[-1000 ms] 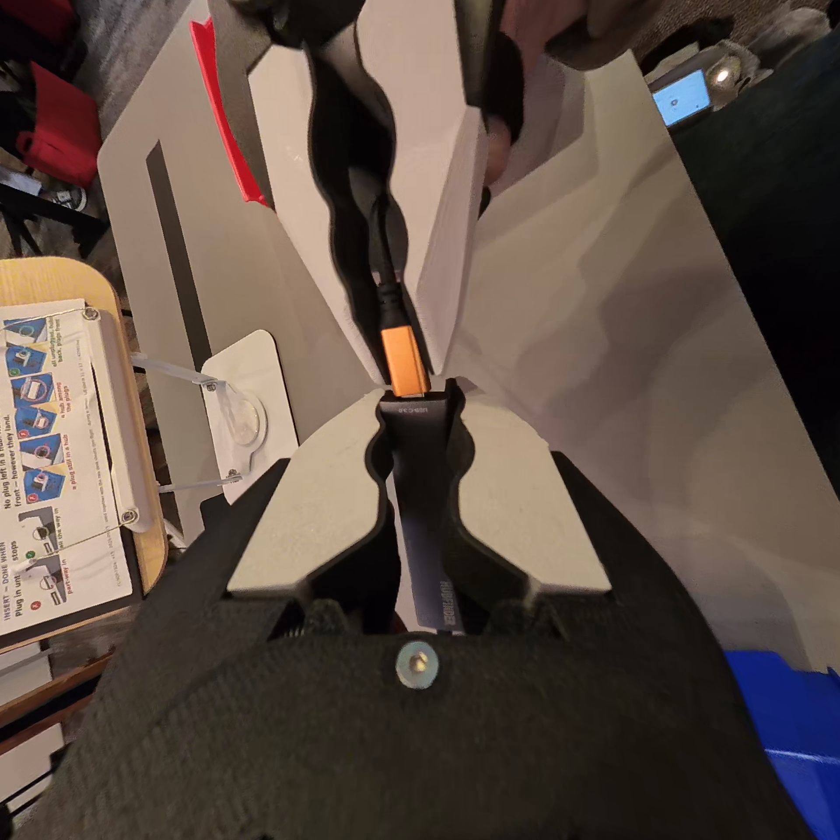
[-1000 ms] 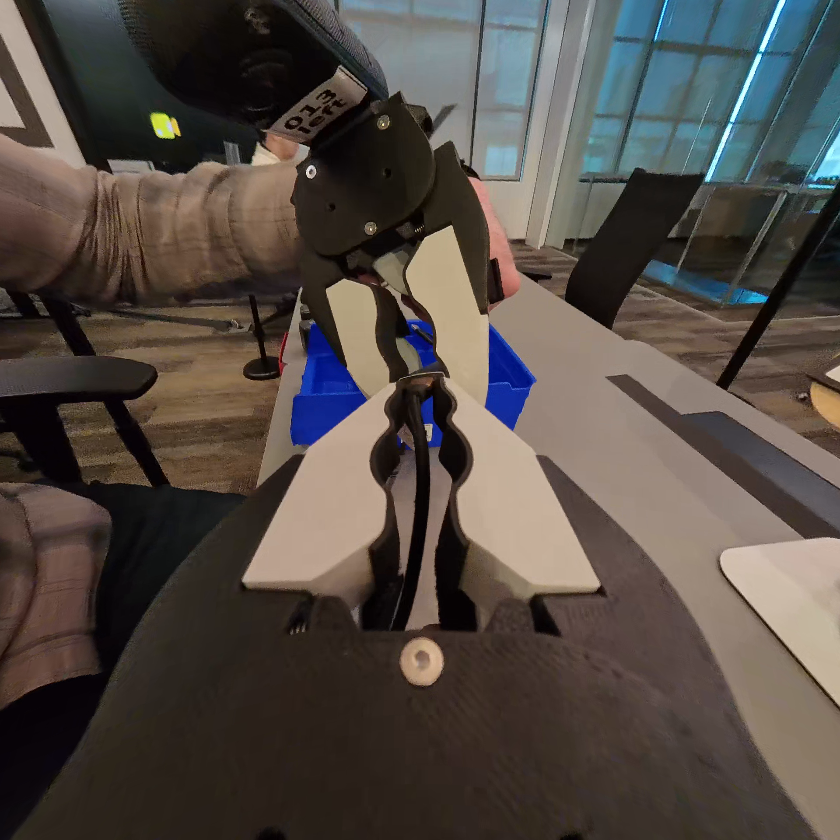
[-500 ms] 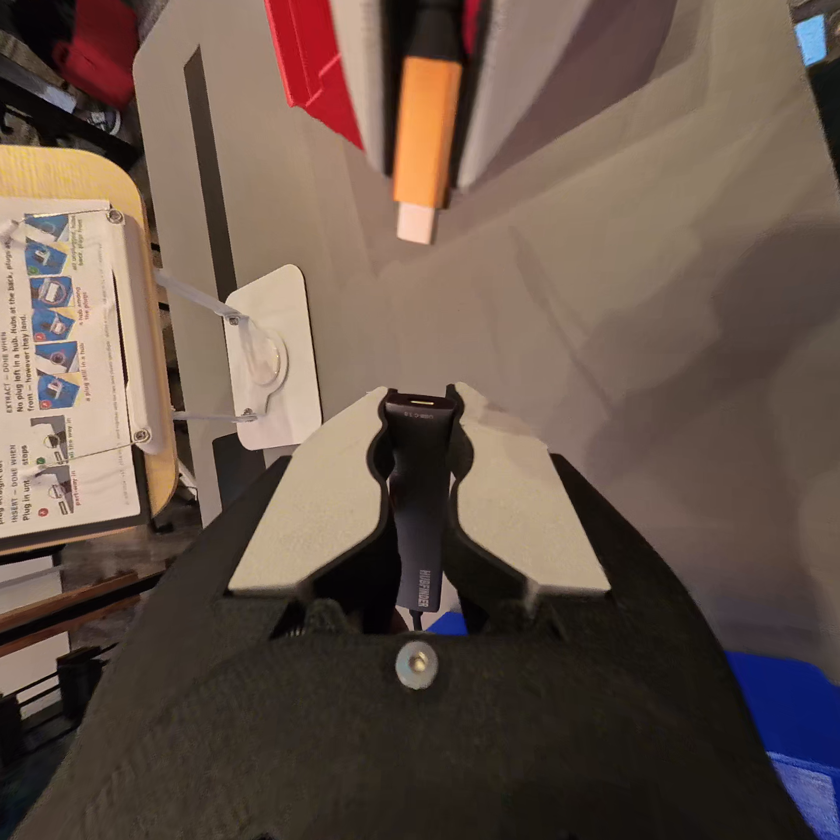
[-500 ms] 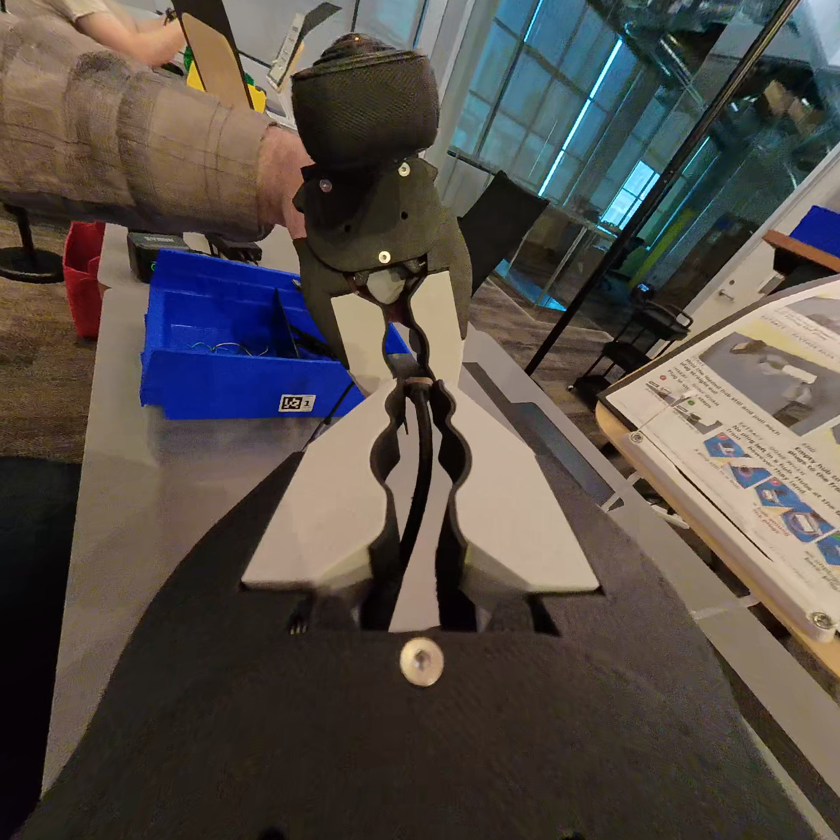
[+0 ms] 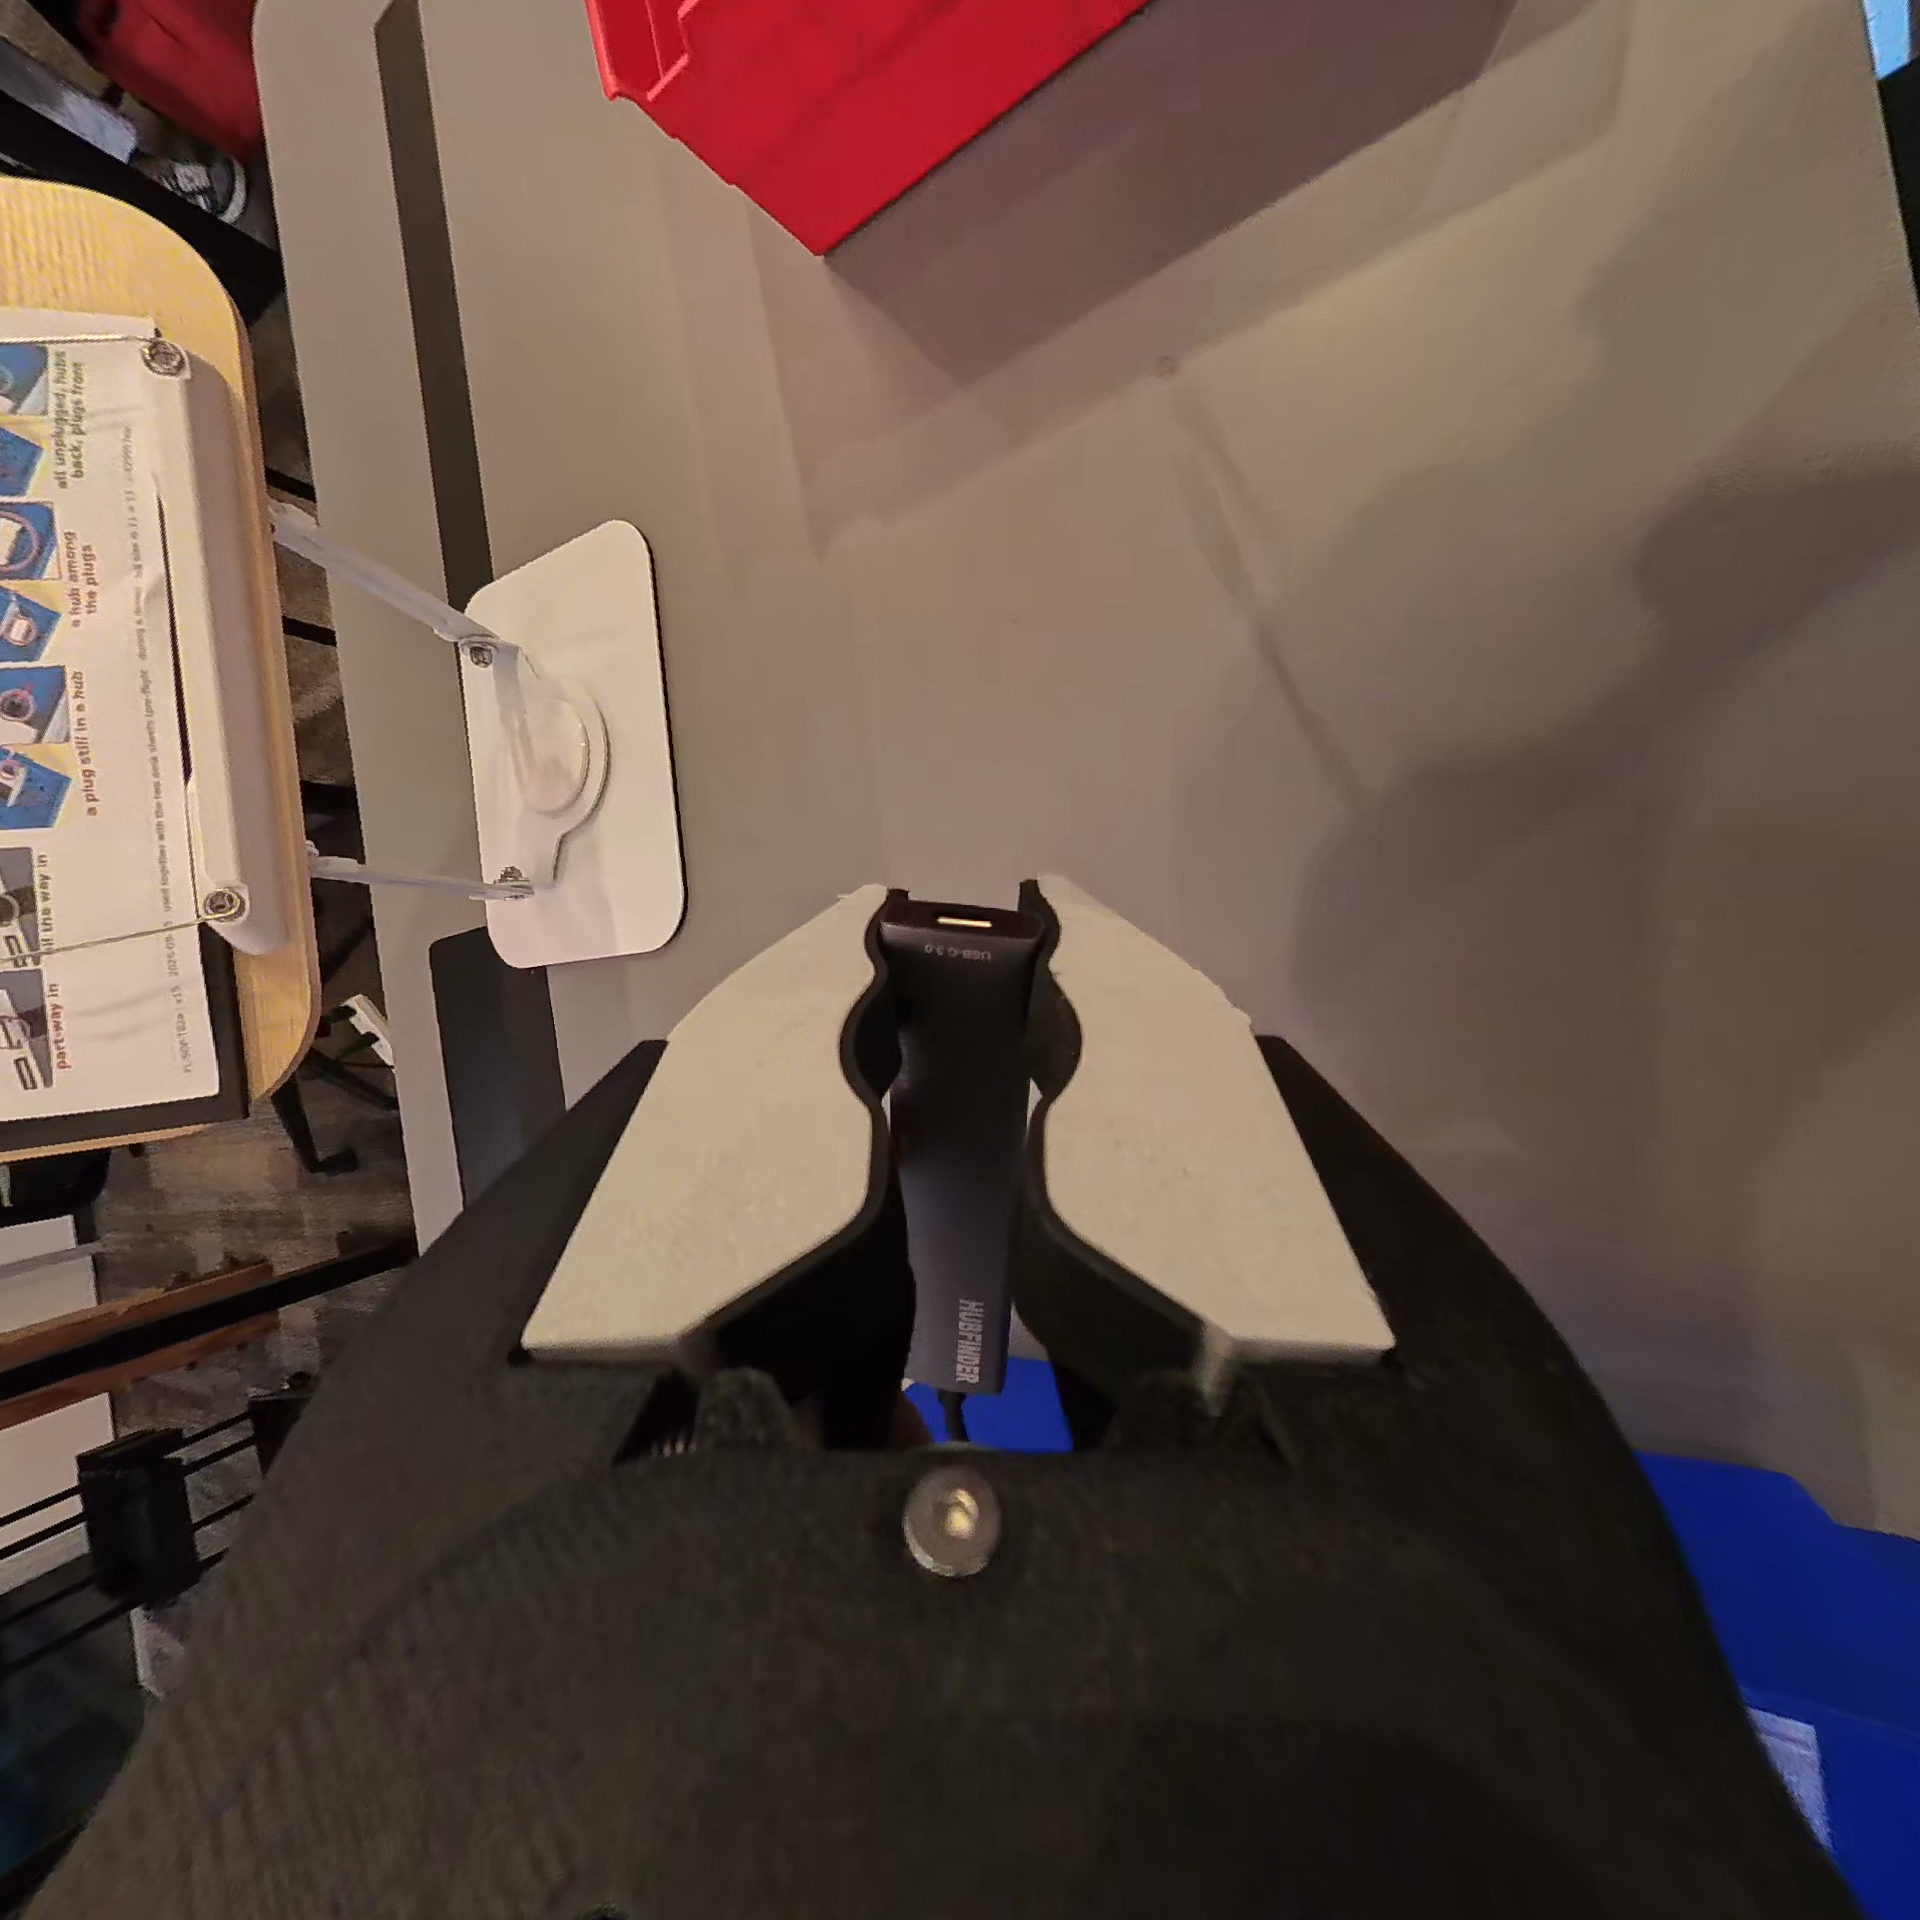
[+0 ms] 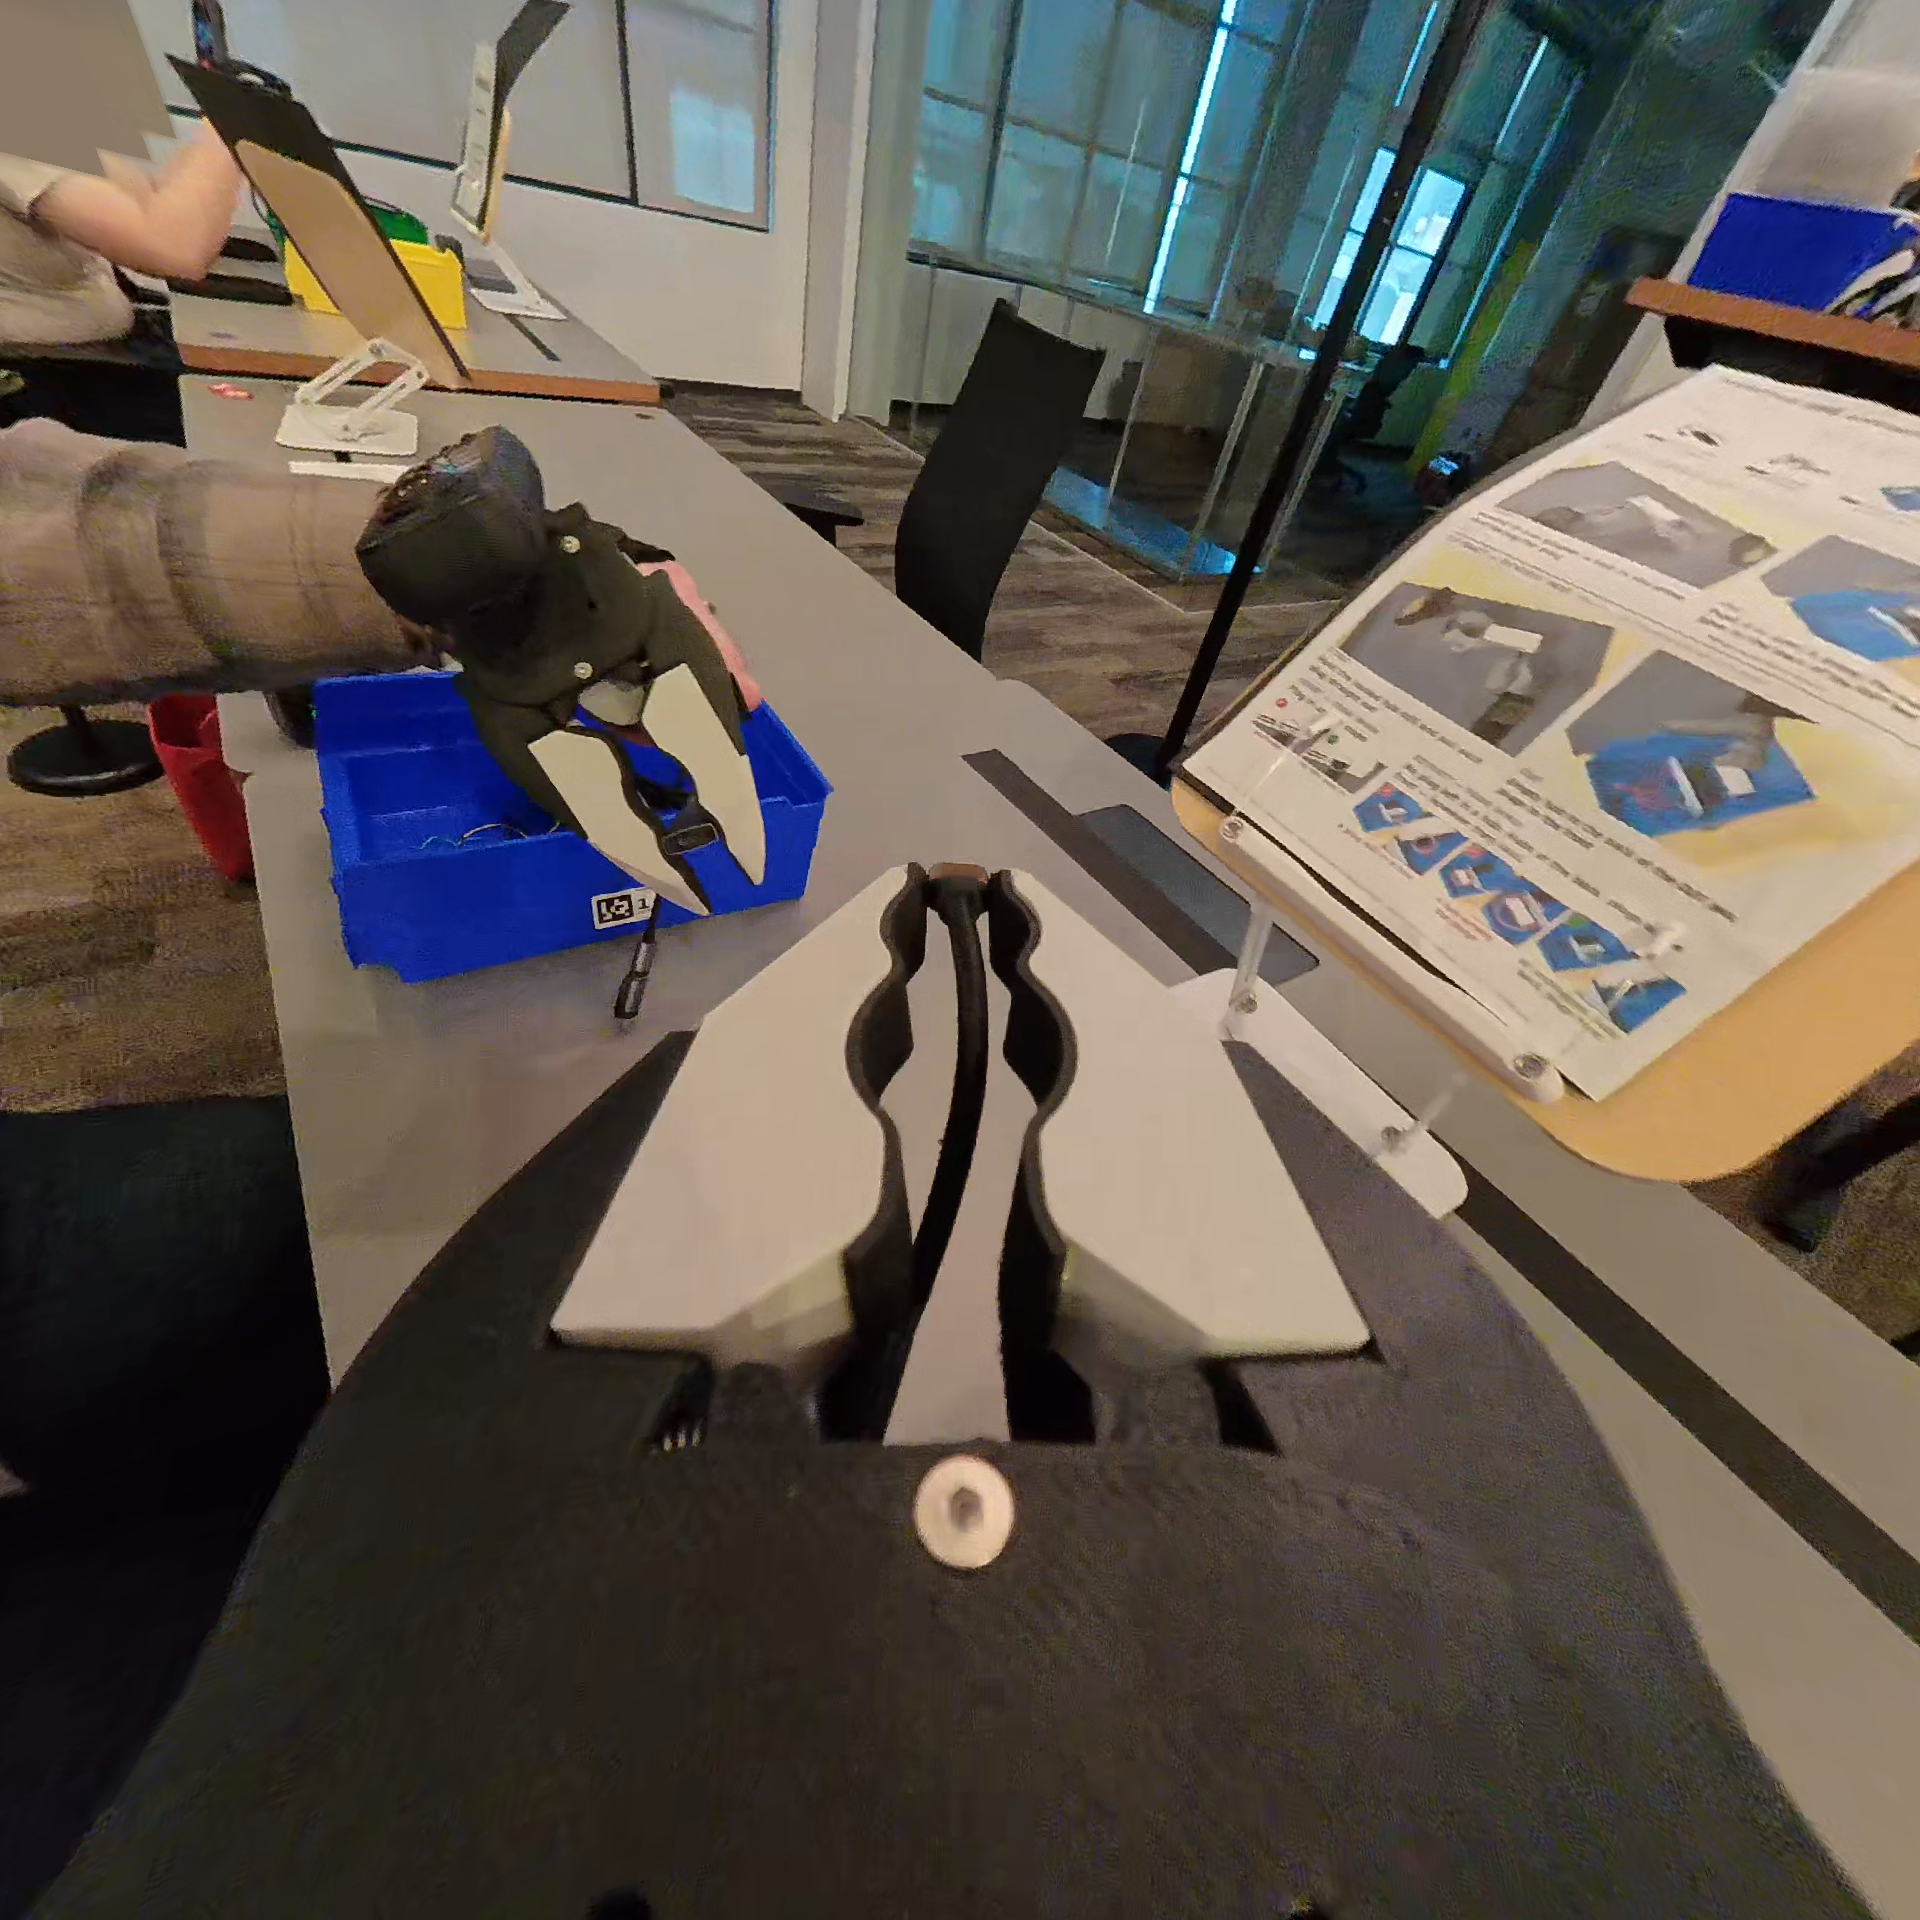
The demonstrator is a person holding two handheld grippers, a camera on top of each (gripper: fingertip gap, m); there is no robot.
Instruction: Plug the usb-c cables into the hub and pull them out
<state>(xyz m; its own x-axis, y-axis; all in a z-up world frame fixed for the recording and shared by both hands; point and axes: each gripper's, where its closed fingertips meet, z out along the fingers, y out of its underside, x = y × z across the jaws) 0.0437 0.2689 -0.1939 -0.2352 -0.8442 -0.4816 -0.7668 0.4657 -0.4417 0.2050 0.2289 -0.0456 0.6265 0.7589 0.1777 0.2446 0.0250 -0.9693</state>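
Left hand-held gripper [image 5: 956, 902] clamps hub [image 5: 961, 1122] over blue bin [image 6: 457, 831] holding thin wires; right hand-held gripper [image 6: 958, 878] clamps cable [image 6: 951, 1091].

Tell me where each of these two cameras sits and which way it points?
Left wrist view: sits on the left tool, looking down at the grey tabletop; its pale fingers clamp the slim dark hub.
Right wrist view: sits on the right tool, looking along the table; its fingers grip a black cable, with a plaid sleeve beyond.
Shared: hub, left tool, blue plastic bin, table.
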